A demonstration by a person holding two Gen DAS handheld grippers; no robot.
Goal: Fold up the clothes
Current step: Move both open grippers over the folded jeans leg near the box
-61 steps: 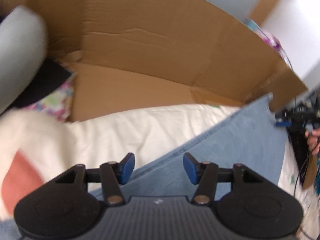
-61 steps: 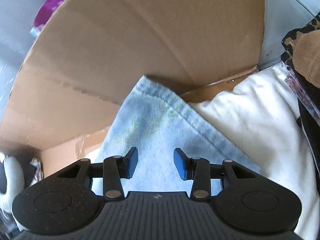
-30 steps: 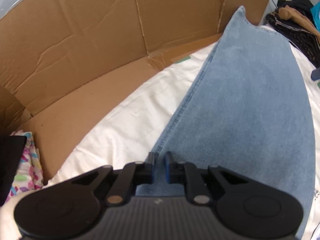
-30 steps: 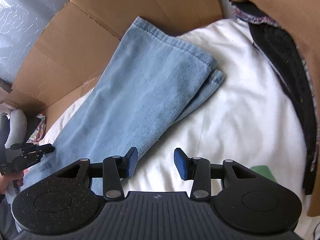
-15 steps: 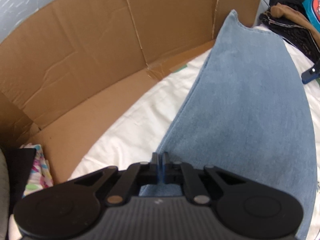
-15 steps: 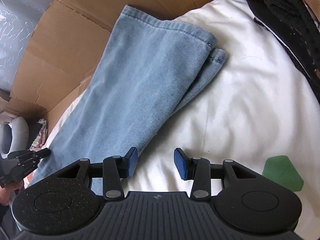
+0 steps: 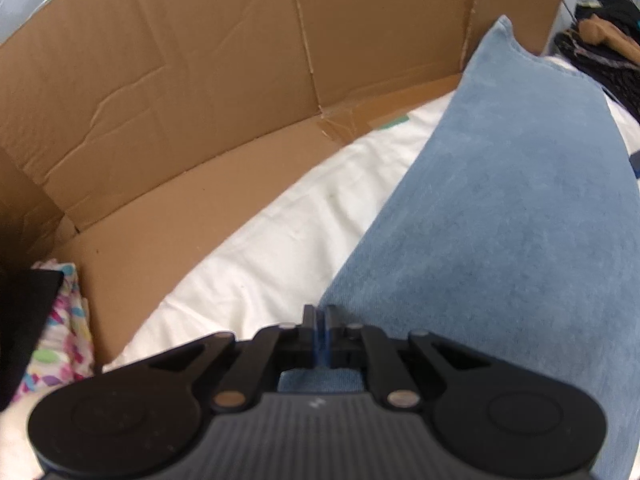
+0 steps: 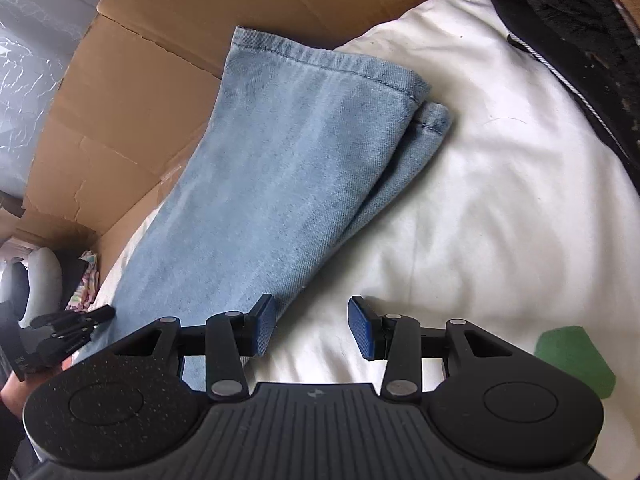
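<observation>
A pair of light blue jeans lies folded lengthwise on a white sheet, with the leg hems at the far end by the cardboard. My left gripper is shut on the near left edge of the jeans. The right wrist view also shows that gripper, held in a hand at the denim's left edge. My right gripper is open above the jeans' right edge. Its left finger overlaps the denim, and only white sheet shows between its pads.
A brown cardboard wall stands behind the sheet, also seen as cardboard in the right wrist view. A pile of dark clothes lies at the right. A green patch marks the sheet. Colourful fabric sits at the left.
The jeans came down flat onto the sheet. My left gripper closed on their near edge. My right gripper stayed open and came closer to the jeans' right edge.
</observation>
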